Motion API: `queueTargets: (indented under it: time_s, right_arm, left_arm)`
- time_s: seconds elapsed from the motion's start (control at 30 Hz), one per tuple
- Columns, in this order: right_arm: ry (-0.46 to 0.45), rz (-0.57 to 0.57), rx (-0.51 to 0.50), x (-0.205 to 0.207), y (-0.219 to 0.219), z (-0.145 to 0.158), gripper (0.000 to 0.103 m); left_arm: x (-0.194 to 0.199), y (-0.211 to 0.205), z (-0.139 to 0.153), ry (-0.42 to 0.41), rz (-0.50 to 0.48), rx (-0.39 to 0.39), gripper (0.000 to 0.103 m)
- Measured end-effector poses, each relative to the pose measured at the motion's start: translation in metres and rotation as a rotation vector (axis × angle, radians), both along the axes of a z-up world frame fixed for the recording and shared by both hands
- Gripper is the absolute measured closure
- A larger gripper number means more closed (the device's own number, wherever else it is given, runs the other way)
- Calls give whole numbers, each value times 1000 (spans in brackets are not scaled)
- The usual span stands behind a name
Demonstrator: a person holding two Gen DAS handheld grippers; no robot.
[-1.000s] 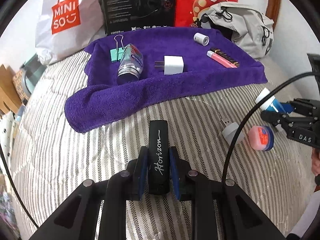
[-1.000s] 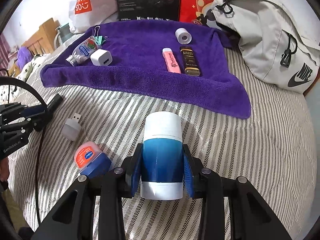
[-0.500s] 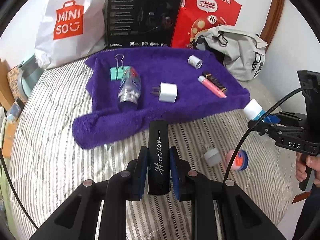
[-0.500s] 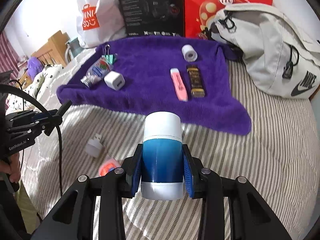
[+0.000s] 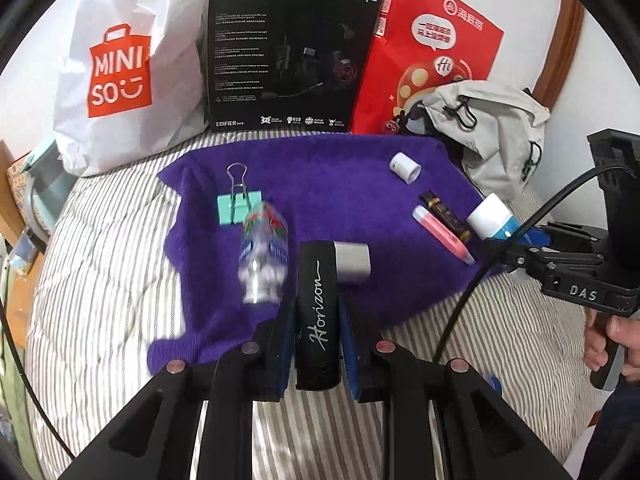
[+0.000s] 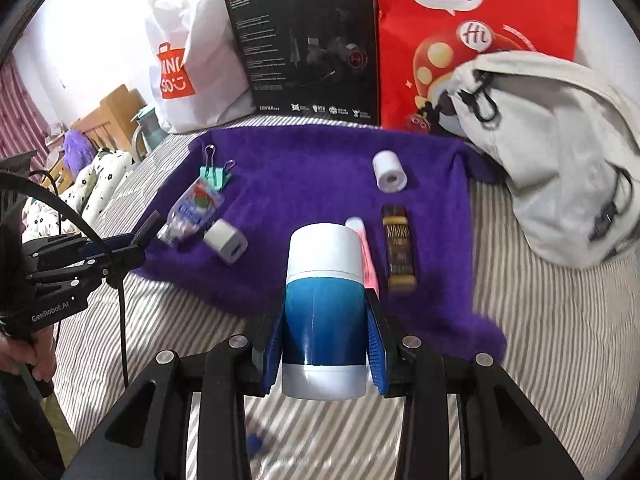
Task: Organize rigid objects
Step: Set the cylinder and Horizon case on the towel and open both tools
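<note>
My left gripper (image 5: 317,344) is shut on a black bar (image 5: 318,312) lettered "Horizon", held above the near edge of the purple towel (image 5: 320,184). My right gripper (image 6: 325,340) is shut on a blue bottle (image 6: 325,312) with a white cap, over the towel's front edge; this bottle (image 5: 490,216) also shows at the right of the left wrist view. On the towel lie a small clear bottle (image 5: 264,264), a green binder clip (image 5: 238,208), a white charger cube (image 6: 226,242), a white roll (image 6: 389,172), a pink tube (image 5: 442,236) and a dark brown bar (image 6: 398,252).
Behind the towel stand a white Miniso bag (image 5: 120,72), a black headset box (image 5: 288,56) and a red bag (image 5: 428,56). A grey backpack (image 6: 560,160) lies at the right. The bed has a striped cover (image 5: 104,264). A person's hand (image 5: 612,344) holds the right gripper's handle.
Both grippers have moved forward towards the towel with their objects still held. The loose adapter and small jar on the striped cover have dropped out of sight beneath them.
</note>
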State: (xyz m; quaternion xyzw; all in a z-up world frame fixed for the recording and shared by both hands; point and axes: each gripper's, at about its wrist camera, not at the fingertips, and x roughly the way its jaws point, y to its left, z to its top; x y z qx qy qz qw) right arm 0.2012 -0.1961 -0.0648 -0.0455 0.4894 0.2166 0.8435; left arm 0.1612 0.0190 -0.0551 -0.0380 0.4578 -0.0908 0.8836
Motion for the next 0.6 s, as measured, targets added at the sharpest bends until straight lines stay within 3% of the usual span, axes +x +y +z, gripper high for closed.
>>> queueTargets:
  time_s: [0.43, 0.6]
  right_arm:
    - [34, 71, -35, 46, 35, -40, 67]
    - [44, 94, -70, 52, 45, -47, 67]
  left_arm:
    - [41, -3, -31, 67, 21, 31, 82]
    - [48, -11, -39, 81, 24, 90, 82]
